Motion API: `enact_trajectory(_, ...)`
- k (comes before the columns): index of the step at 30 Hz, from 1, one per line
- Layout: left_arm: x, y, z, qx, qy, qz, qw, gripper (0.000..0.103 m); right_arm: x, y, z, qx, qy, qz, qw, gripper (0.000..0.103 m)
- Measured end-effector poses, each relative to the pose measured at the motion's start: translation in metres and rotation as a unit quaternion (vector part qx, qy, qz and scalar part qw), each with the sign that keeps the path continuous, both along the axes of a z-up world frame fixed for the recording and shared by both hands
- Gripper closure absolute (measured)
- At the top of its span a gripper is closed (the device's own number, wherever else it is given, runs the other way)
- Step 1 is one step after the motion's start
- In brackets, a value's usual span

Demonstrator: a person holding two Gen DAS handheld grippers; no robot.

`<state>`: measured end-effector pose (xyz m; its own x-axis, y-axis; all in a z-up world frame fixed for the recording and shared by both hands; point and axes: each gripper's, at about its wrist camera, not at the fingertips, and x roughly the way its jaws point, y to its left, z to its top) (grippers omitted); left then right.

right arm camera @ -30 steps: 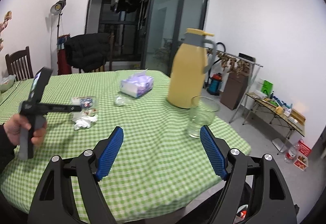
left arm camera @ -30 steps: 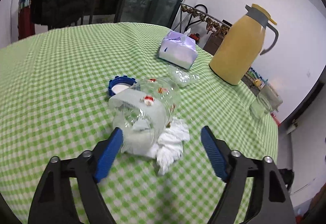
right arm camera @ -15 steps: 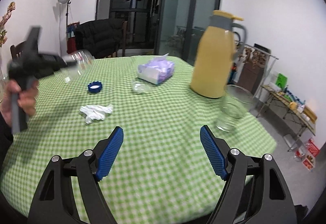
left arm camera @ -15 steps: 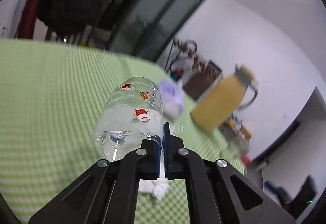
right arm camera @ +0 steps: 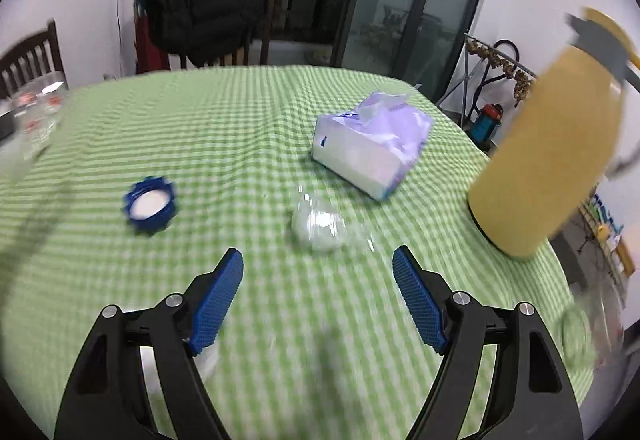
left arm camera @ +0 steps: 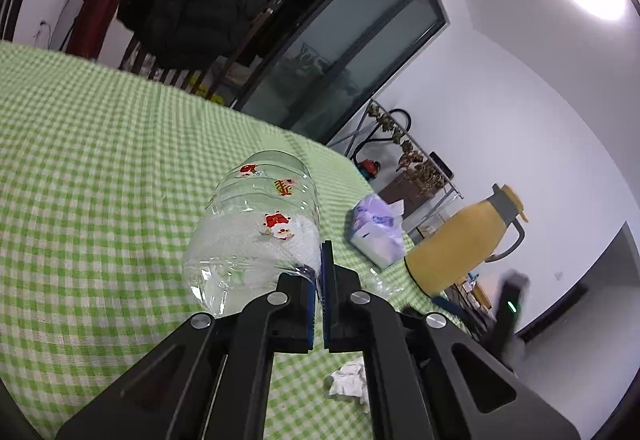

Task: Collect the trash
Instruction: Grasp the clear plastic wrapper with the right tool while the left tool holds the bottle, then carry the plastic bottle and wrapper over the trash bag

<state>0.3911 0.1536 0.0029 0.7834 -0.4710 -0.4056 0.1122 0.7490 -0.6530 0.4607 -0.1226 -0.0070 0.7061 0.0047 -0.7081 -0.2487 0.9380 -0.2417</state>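
- Blue-padded left gripper (left arm camera: 322, 272) is clamped tight on the thin edge of a clear plastic bottle (left arm camera: 256, 236); the bottle is held up above the green-checked desk (left arm camera: 80, 160), lying tilted with its base pointing away from the camera; red stickers dot its side
- Crumpled white tissue (left arm camera: 350, 380) lies on the desk just below and right of that gripper
- Right gripper (right arm camera: 318, 296) hangs over the desk with its jaws spread wide and nothing between them
- Just beyond the right gripper sits a crumpled clear wrapper (right arm camera: 324, 226); left of the wrapper lies a blue bottle cap (right arm camera: 151, 205), open side up
- Behind the wrapper rests a purple-and-white tissue pack (right arm camera: 370, 148); right of the wrapper stands a yellow thermos jug (right arm camera: 552, 160)
- Far behind the wrapper, a dark jacket (right arm camera: 200, 16) is draped over a chair
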Motion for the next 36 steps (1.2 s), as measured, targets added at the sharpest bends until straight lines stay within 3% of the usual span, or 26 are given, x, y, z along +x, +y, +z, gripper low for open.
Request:
enact_trajectory(3, 0.008, -0.002, -0.011, 0.0, 0.019, -0.007, 0.9998, 0.103, 0.027, 0.014, -0.017, -0.043, 0.019, 0.0, 0.999, 0.037)
enact_trajectory(4, 0.009, -0.001, -0.013, 0.002, 0.02, -0.006, 0.9998, 0.103, 0.037, 0.014, -0.023, -0.041, 0.035, -0.006, 0.999, 0.046)
enact_trajectory(5, 0.009, -0.001, -0.015, 0.004, 0.022, -0.006, 0.9997, 0.103, 0.046, 0.009, -0.028, -0.026, 0.051, -0.018, 0.998, 0.056)
enact_trajectory(6, 0.009, -0.002, -0.016, 0.004, 0.024, -0.006, 0.9997, 0.103, 0.051, 0.004, -0.031, -0.008, 0.063, -0.027, 0.998, 0.059)
enact_trajectory(9, 0.01, -0.002, -0.018, 0.006, 0.026, -0.005, 0.9996, 0.103, 0.049, -0.014, -0.031, 0.044, 0.07, -0.04, 0.996, 0.063)
enact_trajectory(13, 0.011, -0.007, -0.018, 0.006, 0.028, -0.01, 0.9996, 0.103, 0.025, -0.029, -0.026, 0.06, 0.071, -0.036, 0.995, 0.07)
enact_trajectory(17, 0.01, -0.019, -0.011, 0.028, 0.02, -0.019, 0.9992, 0.103, -0.027, -0.042, 0.003, 0.084, 0.03, -0.013, 0.996, 0.07)
enact_trajectory(21, 0.005, -0.038, 0.002, 0.04, 0.011, -0.046, 0.9981, 0.103, -0.1, -0.07, 0.052, 0.098, -0.03, 0.008, 0.995, 0.07)
enact_trajectory(23, 0.002, -0.047, 0.009, 0.039, 0.009, -0.06, 0.9974, 0.103, -0.138, -0.096, 0.081, 0.114, -0.064, 0.006, 0.991, 0.07)
enact_trajectory(28, -0.016, -0.078, 0.035, 0.081, -0.017, -0.087, 0.9928, 0.103, -0.228, -0.166, 0.124, 0.119, -0.129, -0.038, 0.984, 0.07)
enact_trajectory(30, -0.024, -0.092, 0.043, 0.097, -0.024, -0.095, 0.9904, 0.103, -0.268, -0.205, 0.132, 0.12, -0.146, -0.068, 0.98, 0.07)
enact_trajectory(36, -0.048, -0.145, 0.059, 0.138, -0.021, -0.127, 0.982, 0.103, -0.362, -0.317, 0.118, 0.118, -0.165, -0.163, 0.966, 0.07)
